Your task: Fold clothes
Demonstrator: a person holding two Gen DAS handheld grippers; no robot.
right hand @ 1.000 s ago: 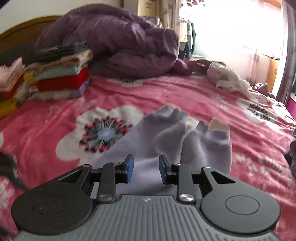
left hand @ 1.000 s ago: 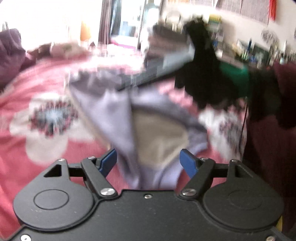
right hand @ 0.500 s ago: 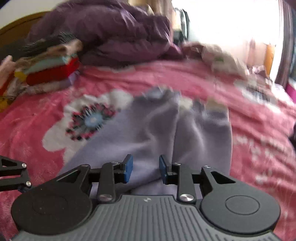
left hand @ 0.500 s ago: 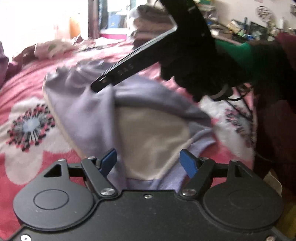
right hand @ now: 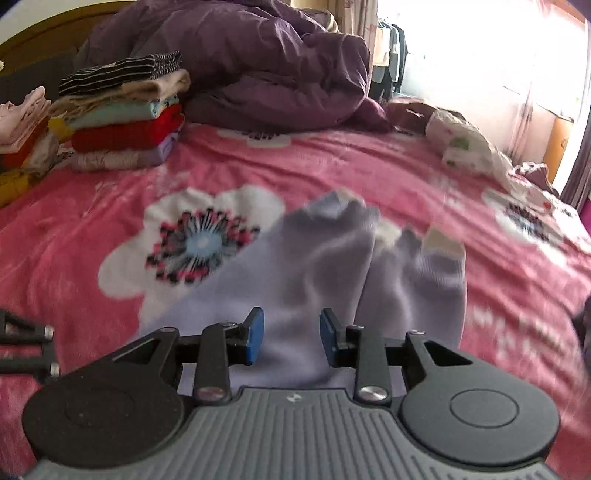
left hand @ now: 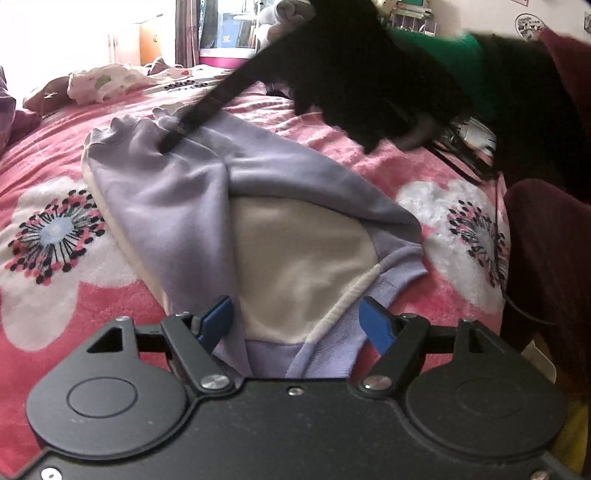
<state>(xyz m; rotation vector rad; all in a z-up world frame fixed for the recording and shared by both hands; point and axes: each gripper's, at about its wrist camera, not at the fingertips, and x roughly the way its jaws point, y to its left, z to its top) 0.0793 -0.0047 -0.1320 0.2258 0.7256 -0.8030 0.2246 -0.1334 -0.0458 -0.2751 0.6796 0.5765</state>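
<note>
Lavender garment (left hand: pixel 192 206) flat beneath both grippers' parted fingers (left hand: pixel 373 325).

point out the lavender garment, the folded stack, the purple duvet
lavender garment (left hand: pixel 177 206), left wrist view: on the smooth lavender outer panel left of the cream lining.
folded stack (right hand: pixel 125 122), right wrist view: on the red layer, mid-pile.
purple duvet (right hand: pixel 258 62), right wrist view: on the crumpled mound behind the stack.

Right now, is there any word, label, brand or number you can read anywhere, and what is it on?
None can be read.
Blue box by the window: pale lettering, too blurred.
Round wall sticker: print too small.
Right gripper: a small moulded mark on its grey body, not readable as text.
</note>
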